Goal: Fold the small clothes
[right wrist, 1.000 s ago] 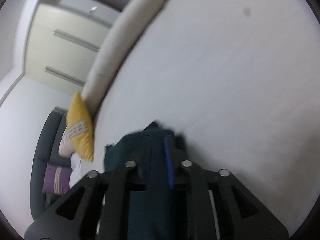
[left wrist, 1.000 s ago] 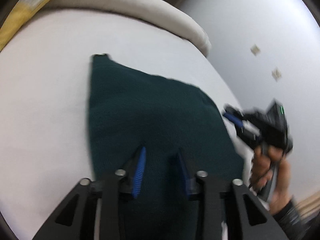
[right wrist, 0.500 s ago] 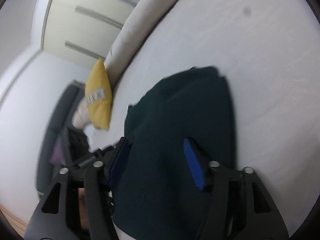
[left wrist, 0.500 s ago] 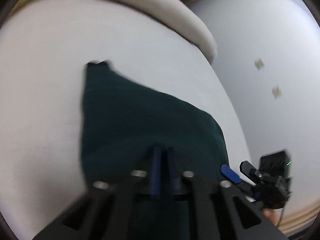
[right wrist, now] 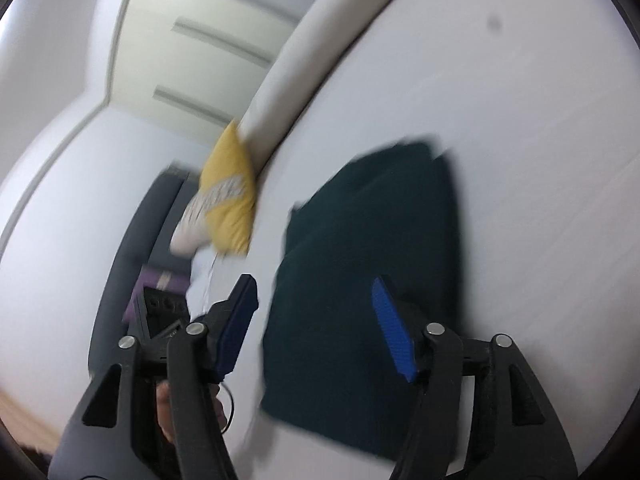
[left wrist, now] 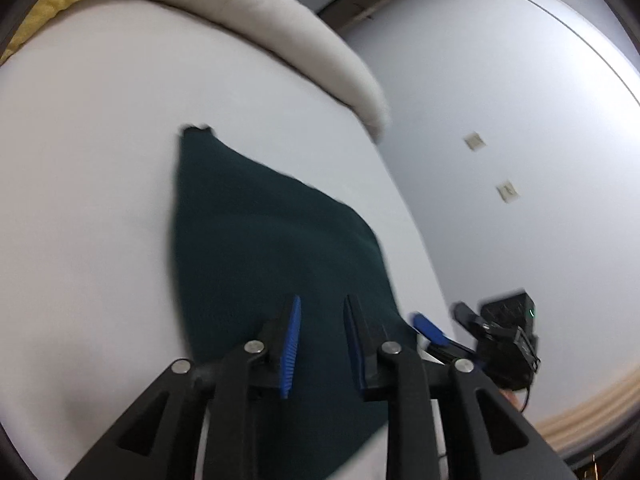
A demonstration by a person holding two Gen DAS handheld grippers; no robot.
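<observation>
A dark green garment (left wrist: 276, 248) lies folded flat on the white bed (left wrist: 88, 184); it also shows in the right wrist view (right wrist: 372, 272). My left gripper (left wrist: 320, 312) is open with a narrow gap and hovers over the garment's near edge, holding nothing. My right gripper (right wrist: 314, 300) is wide open above the garment's near part and is empty. The right gripper also shows at the lower right of the left wrist view (left wrist: 460, 320), beside the garment's edge.
A cream bolster (left wrist: 280, 28) runs along the bed's far side. A yellow cushion (right wrist: 230, 196) lies at the bed's edge by a grey sofa (right wrist: 140, 248). A white wall (left wrist: 520, 120) stands to the right.
My left gripper was shut on the garment half a second ago and has opened. My right gripper opened earlier and has drawn back; the garment now lies released on the bed.
</observation>
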